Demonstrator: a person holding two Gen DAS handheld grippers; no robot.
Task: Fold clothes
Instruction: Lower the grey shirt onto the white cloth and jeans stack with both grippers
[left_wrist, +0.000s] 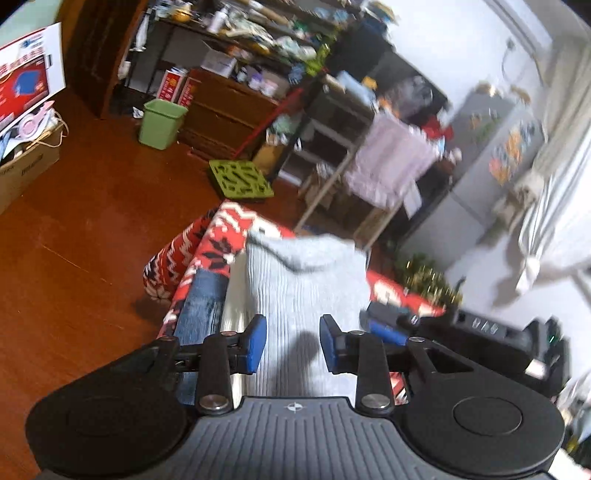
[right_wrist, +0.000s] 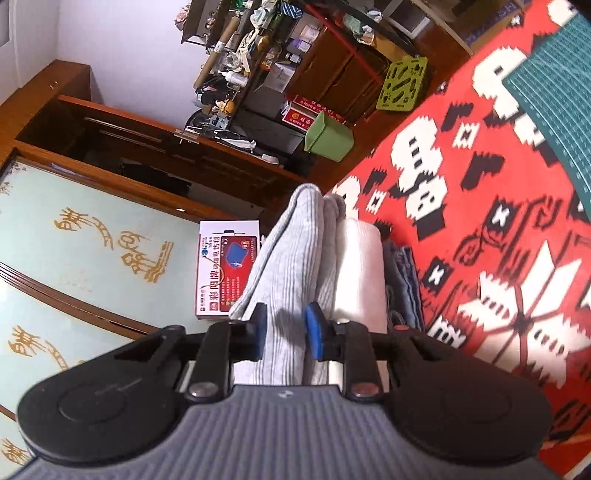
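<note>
Atop a stack of folded clothes on the red, white and black patterned blanket (right_wrist: 491, 206) lay the light grey ribbed knit garment (left_wrist: 306, 280), folded over. Under it in the right wrist view sat a white folded cloth (right_wrist: 360, 273), and beneath that a piece of blue denim (right_wrist: 400, 273). The left gripper (left_wrist: 292, 341), with blue pads on black fingers, hovered over the grey knit with its jaws spread well apart; whether the pads touched the fabric I could not tell. The right gripper (right_wrist: 283, 332) stood with its jaws narrower, a thick fold of the same grey knit (right_wrist: 291, 266) running between the two pads, which appeared to press it on both sides. Beside the stack in the right wrist view lay a red and white printed cardboard box (right_wrist: 227, 269). Farther off on the brown wooden floor (left_wrist: 85, 221) stood a light green plastic bin (left_wrist: 160, 123) near a dark wooden cabinet (left_wrist: 225, 110).
</note>
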